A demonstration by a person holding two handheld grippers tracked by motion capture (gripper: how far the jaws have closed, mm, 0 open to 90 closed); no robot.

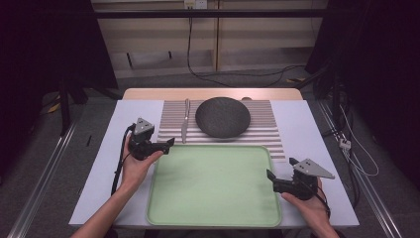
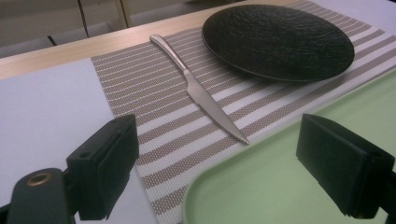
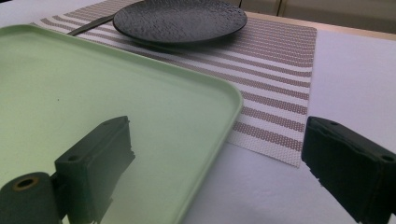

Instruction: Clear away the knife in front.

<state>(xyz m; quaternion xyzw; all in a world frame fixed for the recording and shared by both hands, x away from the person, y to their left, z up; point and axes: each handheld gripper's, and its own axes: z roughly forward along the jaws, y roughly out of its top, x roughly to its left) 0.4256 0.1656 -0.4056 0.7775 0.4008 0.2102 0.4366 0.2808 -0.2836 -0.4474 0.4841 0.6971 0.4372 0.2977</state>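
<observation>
Nearest the lens: black jaws of left gripper (image 2: pixel 219 172), spread wide, nothing between; hovering over near-left corner of green tray (image 2: pixel 299 186) and striped placemat (image 2: pixel 154 88); just beyond, knife (image 2: pixel 198 91) lying flat on placemat, serrated tip toward tray, handle away; black plate (image 2: pixel 278 39) beside knife, also on mat, apart from it. Right gripper (image 3: pixel 215 168) likewise gaping, empty; low over tray's right edge (image 3: pixel 233 100) and white table (image 3: pixel 355 60); plate farther off behind tray.

Green tray (image 1: pixel 213 186), black plate (image 1: pixel 222 117), striped placemat (image 1: pixel 265 129).
</observation>
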